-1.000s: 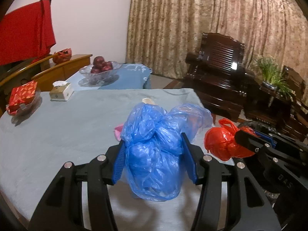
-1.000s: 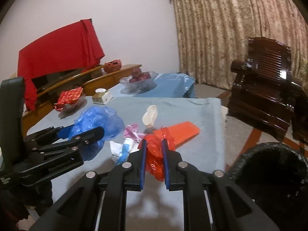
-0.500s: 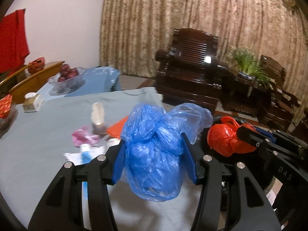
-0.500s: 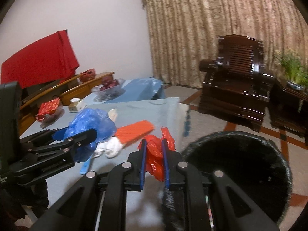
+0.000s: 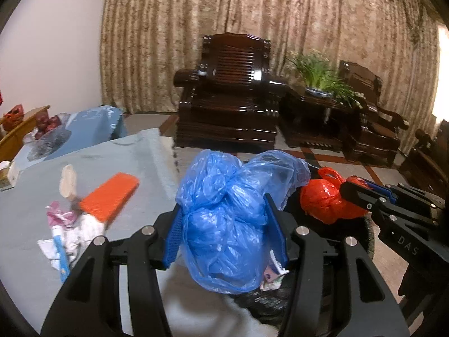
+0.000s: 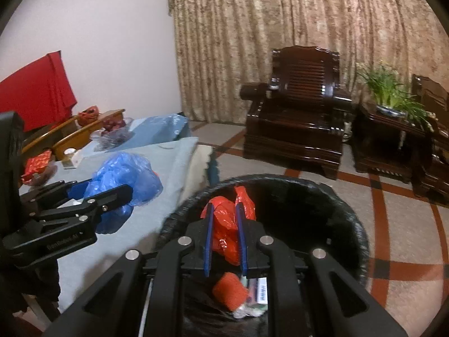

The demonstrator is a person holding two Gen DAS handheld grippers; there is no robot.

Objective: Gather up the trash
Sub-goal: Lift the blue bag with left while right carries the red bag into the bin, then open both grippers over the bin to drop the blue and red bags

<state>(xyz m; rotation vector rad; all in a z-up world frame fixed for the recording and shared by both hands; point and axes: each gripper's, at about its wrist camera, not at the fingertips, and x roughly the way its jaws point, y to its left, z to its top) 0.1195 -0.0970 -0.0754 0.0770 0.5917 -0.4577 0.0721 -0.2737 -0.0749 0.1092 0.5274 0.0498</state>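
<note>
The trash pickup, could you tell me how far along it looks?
Done: some litter already lies in the bin. In hand: the right gripper holds a red bag over the bin; the left gripper holds a blue bag at the table edge. Left: an orange pack and scraps on the table.

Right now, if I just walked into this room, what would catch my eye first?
Probably the two bright bags: a crumpled blue plastic bag clamped in the left gripper at the table's edge, and a red plastic bag pinched in the right gripper directly over the black-lined trash bin. Some trash already lies in the bin, and an orange packet and small scraps wait on the grey tablecloth.
</note>
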